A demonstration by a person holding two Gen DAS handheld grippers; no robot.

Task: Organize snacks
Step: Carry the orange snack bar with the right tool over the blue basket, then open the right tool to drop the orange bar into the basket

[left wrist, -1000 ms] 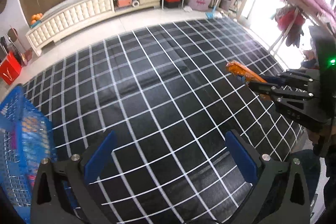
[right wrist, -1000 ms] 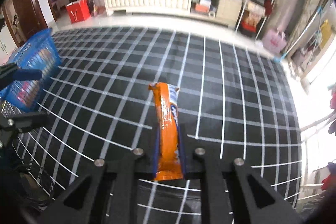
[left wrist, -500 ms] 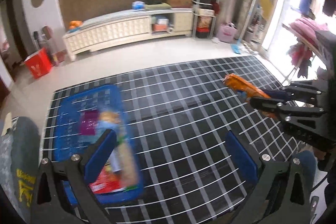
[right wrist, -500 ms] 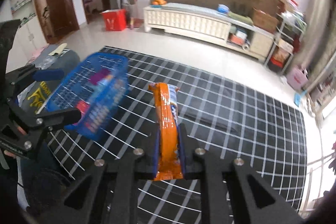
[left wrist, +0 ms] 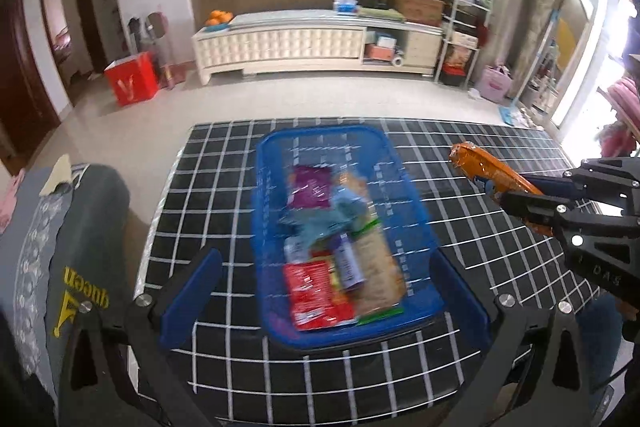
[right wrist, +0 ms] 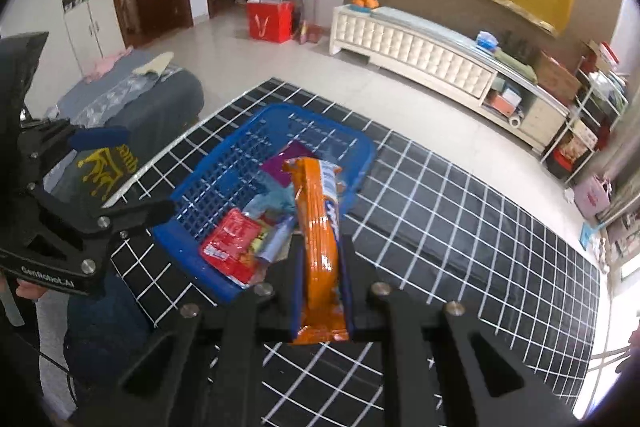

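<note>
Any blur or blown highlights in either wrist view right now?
Left wrist: basket and its snacks motion-smeared, window side at right blown out, strong fisheye bend. Right wrist: basket sharper, orange pack crisp, bottom right corner overexposed.

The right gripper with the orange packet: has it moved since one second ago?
Yes. The right gripper, shut on the orange packet, has swung left toward the blue basket: the packet earlier lay over bare checked cloth and now overlaps the basket.
</note>
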